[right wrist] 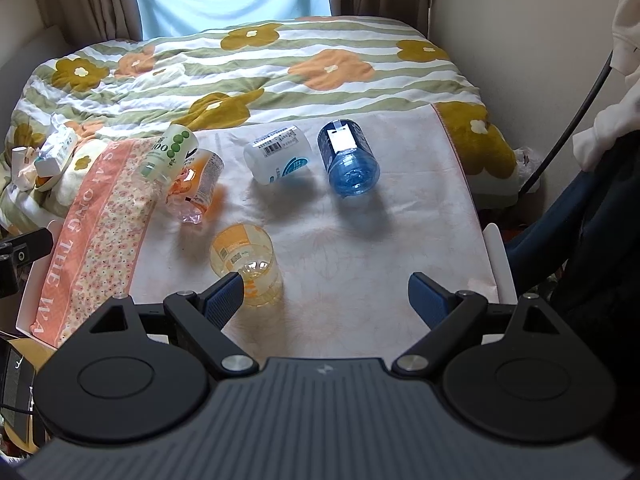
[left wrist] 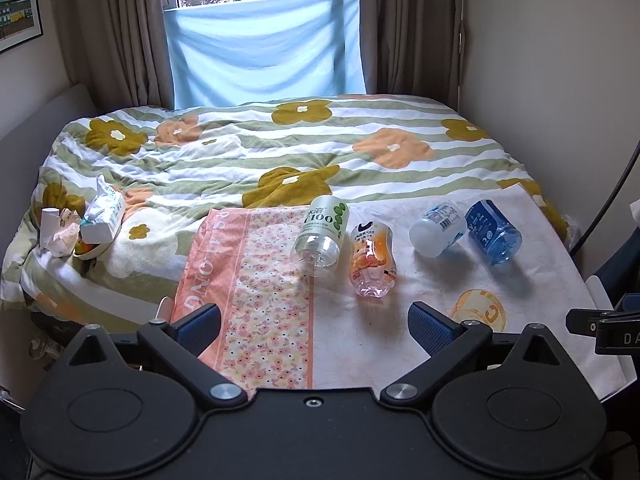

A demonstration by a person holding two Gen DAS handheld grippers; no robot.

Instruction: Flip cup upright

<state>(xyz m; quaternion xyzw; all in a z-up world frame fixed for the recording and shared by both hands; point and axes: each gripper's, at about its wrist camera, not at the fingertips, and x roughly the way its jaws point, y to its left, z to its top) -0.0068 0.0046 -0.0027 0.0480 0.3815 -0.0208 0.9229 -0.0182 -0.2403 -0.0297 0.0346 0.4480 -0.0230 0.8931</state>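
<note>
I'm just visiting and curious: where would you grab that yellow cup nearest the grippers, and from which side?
Probably across the yellow cup's round side wall, near mid-height. It appears to stand base-up on the cloth, so its sides are free. The open right gripper is closest; it should shift left, since the cup sits by its left finger.

Quilt (left wrist: 256, 152): we see white with green stripes, mustard and orange flowers.
Cloth (right wrist: 96, 240): pink, small floral print.
Cups: we see yellow-orange clear (right wrist: 246, 268), blue (right wrist: 348, 160), white (right wrist: 278, 156), green-dotted clear (right wrist: 170, 152).
Tongs' pads (right wrist: 222, 300): blue.
</note>
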